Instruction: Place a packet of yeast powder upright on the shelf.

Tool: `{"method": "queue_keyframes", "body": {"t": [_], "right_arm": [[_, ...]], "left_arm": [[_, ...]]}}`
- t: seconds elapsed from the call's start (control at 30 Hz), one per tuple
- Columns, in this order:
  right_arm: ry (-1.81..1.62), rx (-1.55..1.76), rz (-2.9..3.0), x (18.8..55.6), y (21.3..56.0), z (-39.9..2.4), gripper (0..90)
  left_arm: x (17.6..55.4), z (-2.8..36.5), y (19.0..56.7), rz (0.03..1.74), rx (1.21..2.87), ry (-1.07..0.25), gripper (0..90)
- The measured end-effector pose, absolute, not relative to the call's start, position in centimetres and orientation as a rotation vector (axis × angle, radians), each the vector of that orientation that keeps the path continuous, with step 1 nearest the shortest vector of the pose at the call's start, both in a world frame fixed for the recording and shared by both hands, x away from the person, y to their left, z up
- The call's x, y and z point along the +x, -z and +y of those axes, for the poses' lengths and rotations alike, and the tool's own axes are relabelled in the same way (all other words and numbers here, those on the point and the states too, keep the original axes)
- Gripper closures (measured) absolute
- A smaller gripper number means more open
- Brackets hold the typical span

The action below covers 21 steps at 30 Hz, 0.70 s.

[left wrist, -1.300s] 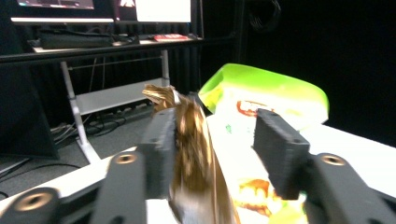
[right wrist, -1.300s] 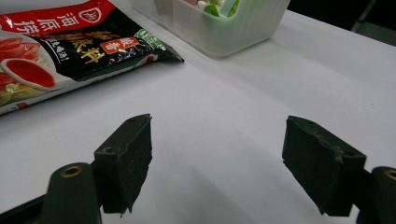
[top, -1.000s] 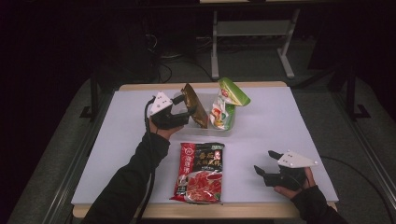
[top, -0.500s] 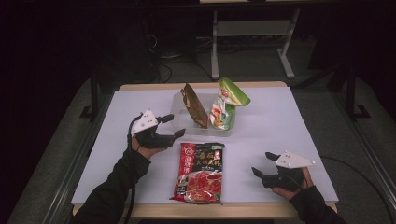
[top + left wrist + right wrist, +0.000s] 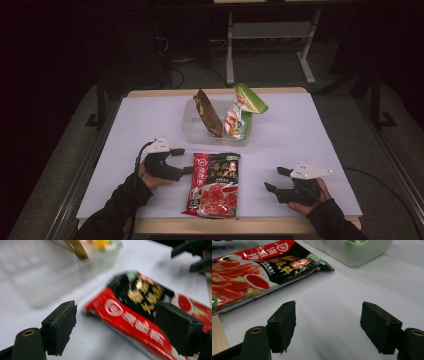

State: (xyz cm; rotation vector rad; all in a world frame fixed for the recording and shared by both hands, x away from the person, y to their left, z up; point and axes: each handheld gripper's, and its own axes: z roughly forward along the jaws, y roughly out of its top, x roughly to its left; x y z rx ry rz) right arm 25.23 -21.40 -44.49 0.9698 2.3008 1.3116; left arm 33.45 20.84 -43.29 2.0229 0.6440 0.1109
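A red and black sauce packet [image 5: 214,184] lies flat on the white table near the front edge. My left gripper [image 5: 184,161] hangs low at its upper left corner. Its jaws have just been opening and stand wide, with the packet's corner [image 5: 140,315] between them but not pressed. My right gripper [image 5: 274,179] is open to the right of the packet; its jaws have just been closing a little, with bare table between them [image 5: 329,322]. Behind, a clear bin [image 5: 195,127] holds a brown packet [image 5: 207,114] and a green and white packet [image 5: 242,111], both upright.
The table's wooden front edge [image 5: 250,225] runs just below the red packet. Dark floor, cables and a metal frame [image 5: 270,35] lie beyond the far edge. White tabletop [image 5: 310,130] stretches to the right of the bin.
My left gripper has drawn away from the brown packet in the bin and come down toward the near left, beside the red packet. The brown packet stays leaning in the bin. The right hand has hardly moved.
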Motion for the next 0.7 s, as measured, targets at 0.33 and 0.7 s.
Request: {"method": "queue_keyframes", "body": {"t": [0.33, 0.7], "right_arm": [[-1.29, 0.919, 2.47, 25.2, 44.9, -16.6, 38.5], [-1.301, 1.014, 2.519, 25.7, 45.2, -14.0, 30.7]], "left_arm": [[35.7, 19.0, 45.1, 0.721, 2.075, -0.037, 15.0], [36.2, 17.6, 45.2, 0.664, 2.167, -0.057, 14.3]]}}
